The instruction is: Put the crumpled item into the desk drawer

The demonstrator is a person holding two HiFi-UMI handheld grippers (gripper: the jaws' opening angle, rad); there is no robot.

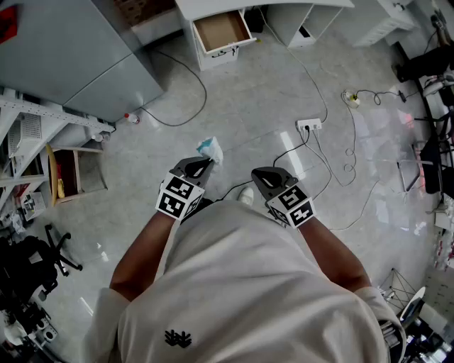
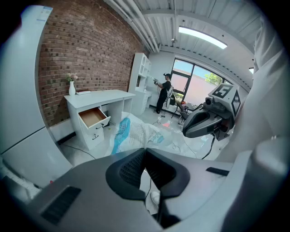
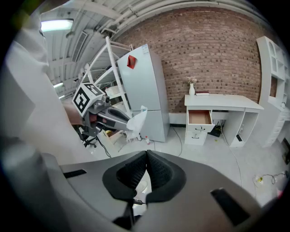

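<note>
My left gripper (image 1: 201, 166) is held at waist height, shut on a crumpled white and blue item (image 1: 211, 149). In the left gripper view that crumpled item (image 2: 136, 132) bulges out past the closed jaws of the left gripper (image 2: 145, 152). The right gripper (image 1: 262, 175) hangs beside it, shut and empty; in its own view the right gripper (image 3: 147, 154) has its pads pressed together. The white desk (image 1: 213, 8) stands ahead across the floor, its top drawer (image 1: 222, 31) pulled open and showing a bare brown bottom. The same drawer (image 2: 93, 117) (image 3: 200, 117) shows in both gripper views.
Cables and a power strip (image 1: 309, 125) trail over the floor between me and the desk. A grey fridge (image 1: 78, 49) and a white rack (image 1: 42, 117) stand at the left, with an office chair (image 1: 32, 266) below. A person (image 2: 162, 93) stands far off by the window.
</note>
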